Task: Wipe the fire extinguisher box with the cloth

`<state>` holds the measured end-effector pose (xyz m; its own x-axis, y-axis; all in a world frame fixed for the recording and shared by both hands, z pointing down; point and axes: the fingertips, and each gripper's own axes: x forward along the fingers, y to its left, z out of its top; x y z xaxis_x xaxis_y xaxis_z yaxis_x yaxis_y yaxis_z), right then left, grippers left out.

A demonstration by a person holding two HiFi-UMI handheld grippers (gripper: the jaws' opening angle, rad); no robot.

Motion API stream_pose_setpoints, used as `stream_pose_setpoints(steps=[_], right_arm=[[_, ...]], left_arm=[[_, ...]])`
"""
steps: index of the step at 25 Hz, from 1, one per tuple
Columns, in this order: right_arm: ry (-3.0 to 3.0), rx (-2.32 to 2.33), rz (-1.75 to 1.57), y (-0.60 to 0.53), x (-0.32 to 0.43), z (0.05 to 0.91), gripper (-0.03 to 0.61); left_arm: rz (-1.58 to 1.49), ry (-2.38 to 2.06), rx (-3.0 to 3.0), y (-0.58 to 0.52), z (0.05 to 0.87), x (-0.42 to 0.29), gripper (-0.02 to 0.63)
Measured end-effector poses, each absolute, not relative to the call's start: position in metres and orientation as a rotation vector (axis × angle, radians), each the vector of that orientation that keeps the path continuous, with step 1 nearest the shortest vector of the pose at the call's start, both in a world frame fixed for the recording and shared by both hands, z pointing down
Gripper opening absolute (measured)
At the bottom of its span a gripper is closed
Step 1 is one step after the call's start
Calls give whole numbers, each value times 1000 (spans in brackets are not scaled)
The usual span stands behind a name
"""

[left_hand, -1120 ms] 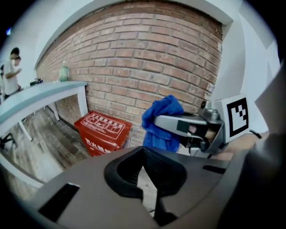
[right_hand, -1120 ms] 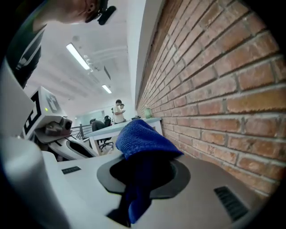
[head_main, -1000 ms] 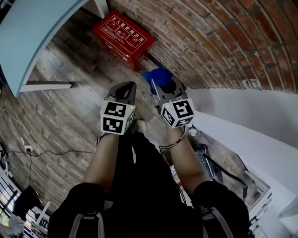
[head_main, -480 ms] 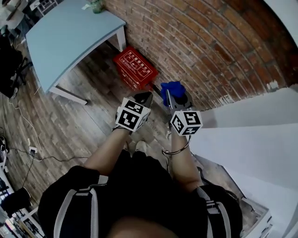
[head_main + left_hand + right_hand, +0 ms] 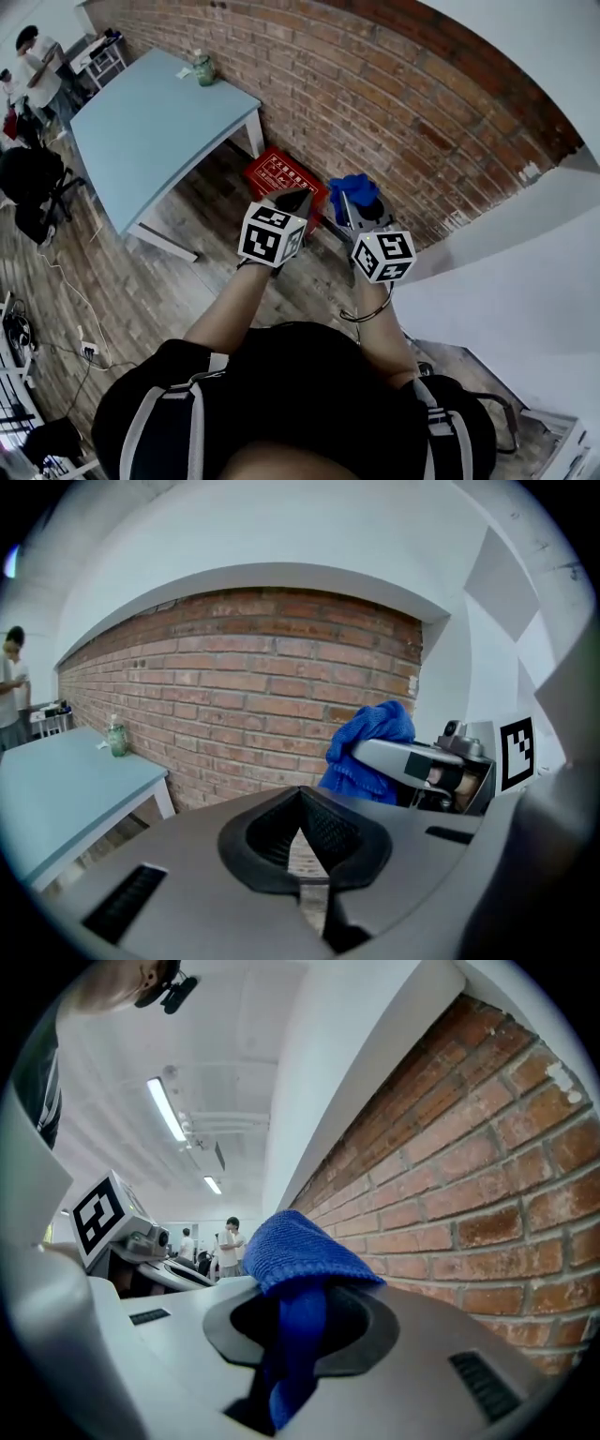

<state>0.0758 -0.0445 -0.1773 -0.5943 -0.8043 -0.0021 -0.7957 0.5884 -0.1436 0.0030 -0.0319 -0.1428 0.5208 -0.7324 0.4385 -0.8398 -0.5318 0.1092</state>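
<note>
The red fire extinguisher box stands on the wooden floor against the brick wall, partly hidden behind my left gripper. A blue cloth is pinched in my right gripper, which is shut on it and raised in front of the brick wall. Beside it on the left, my left gripper is shut with nothing between its jaws. Both are held up at about chest height, well above the box.
A light blue table with a green bottle stands left of the box. The brick wall runs behind; a white wall is at right. People stand at the far left. Cables lie on the floor.
The head view has swung upward, so the table, wall and box now sit further off. Both grippers have risen and point more level, the cloth still held in the right one.
</note>
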Motion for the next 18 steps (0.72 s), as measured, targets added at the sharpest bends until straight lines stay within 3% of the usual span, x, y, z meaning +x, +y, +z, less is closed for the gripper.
stream_pose_setpoints(steps=[18], right_arm=[[2741, -1338, -26, -35, 10, -217, 97]], left_arm=[[448, -1283, 2466, -34, -152, -56, 5]])
